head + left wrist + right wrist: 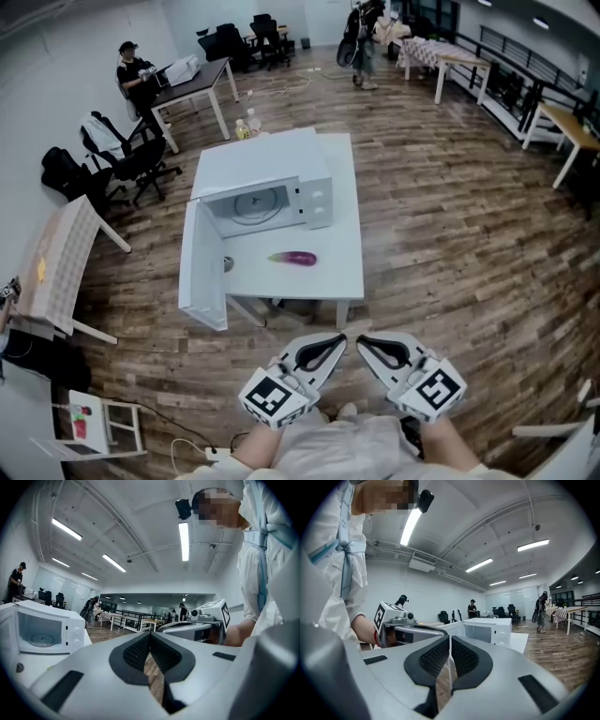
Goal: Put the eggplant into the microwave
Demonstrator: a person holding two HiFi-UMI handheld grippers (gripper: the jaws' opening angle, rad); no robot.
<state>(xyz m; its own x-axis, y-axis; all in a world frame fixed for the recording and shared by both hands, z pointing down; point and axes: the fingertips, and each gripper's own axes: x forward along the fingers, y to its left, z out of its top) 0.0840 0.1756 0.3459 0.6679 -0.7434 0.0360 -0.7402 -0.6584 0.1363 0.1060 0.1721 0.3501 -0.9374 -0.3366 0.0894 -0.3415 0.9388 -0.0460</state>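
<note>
Black ribbed pads (pixel 136 652) of the left gripper (pixel 150 637) pressed together, nothing between them. Same on the right gripper (pixel 450 640): pads closed tip to tip, empty. Both held level, side by side, tips close to each other, short of the white table (pixel 342 277). On the table, purple eggplant (pixel 293 258) lying just in front of the microwave (pixel 314 197), untouched, well apart from both grippers. Microwave door (pixel 202 272) swung wide open.
</note>
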